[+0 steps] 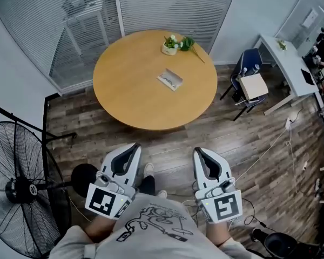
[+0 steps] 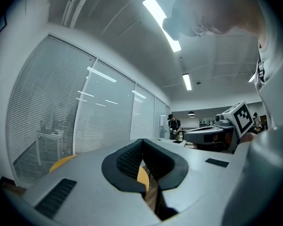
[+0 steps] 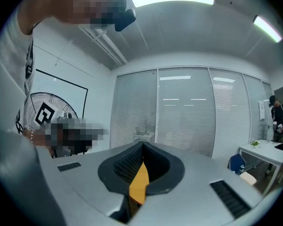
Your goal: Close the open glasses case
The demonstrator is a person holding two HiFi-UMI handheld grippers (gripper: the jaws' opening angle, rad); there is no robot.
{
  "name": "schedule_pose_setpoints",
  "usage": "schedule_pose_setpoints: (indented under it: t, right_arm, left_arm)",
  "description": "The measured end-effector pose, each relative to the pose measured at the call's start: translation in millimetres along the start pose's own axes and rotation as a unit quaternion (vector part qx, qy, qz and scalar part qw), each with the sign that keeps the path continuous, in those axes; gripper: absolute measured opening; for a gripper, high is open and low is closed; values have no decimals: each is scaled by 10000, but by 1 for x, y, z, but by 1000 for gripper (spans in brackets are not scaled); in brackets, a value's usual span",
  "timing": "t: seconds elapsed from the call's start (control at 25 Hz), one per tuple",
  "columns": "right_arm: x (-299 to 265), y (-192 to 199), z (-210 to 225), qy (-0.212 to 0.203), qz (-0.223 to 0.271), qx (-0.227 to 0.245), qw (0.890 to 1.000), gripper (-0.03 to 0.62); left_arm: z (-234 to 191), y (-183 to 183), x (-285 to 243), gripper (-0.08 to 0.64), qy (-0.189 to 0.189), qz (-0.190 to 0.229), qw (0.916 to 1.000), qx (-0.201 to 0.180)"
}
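Round table (image 1: 124, 96) | open glasses case (image 1: 170, 79) lies on it, contents unclear | left claw (image 1: 134, 148), right claw (image 1: 198, 153) closed, empty

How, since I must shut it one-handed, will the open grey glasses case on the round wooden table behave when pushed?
The open grey glasses case looks small and flat, so probably light; a push may slide it across the smooth round wooden table rather than fold the lid. It lies flat, so tipping or rolling seems unlikely.
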State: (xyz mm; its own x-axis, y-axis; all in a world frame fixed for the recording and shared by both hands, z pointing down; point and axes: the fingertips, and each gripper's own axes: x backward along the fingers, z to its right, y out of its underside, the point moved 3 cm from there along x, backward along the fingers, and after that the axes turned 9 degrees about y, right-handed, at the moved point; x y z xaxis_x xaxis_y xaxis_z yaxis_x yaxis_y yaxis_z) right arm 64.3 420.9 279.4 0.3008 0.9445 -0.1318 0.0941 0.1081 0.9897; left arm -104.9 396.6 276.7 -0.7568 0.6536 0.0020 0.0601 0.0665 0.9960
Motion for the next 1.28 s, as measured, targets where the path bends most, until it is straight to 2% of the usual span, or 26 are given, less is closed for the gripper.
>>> schedule_pose_setpoints:
  t: [0.8, 1.28]
  right_arm:
    - [-132, -26, -5, -117, 32, 127, 9998, 9]
    - [-179, -22, -17, -113, -46, 204, 9997, 9]
  left_arm:
    - [-119, -12, -50, 18, 45, 61, 9999, 86]
    - [-167, -10, -63, 18, 172, 54, 9998, 77]
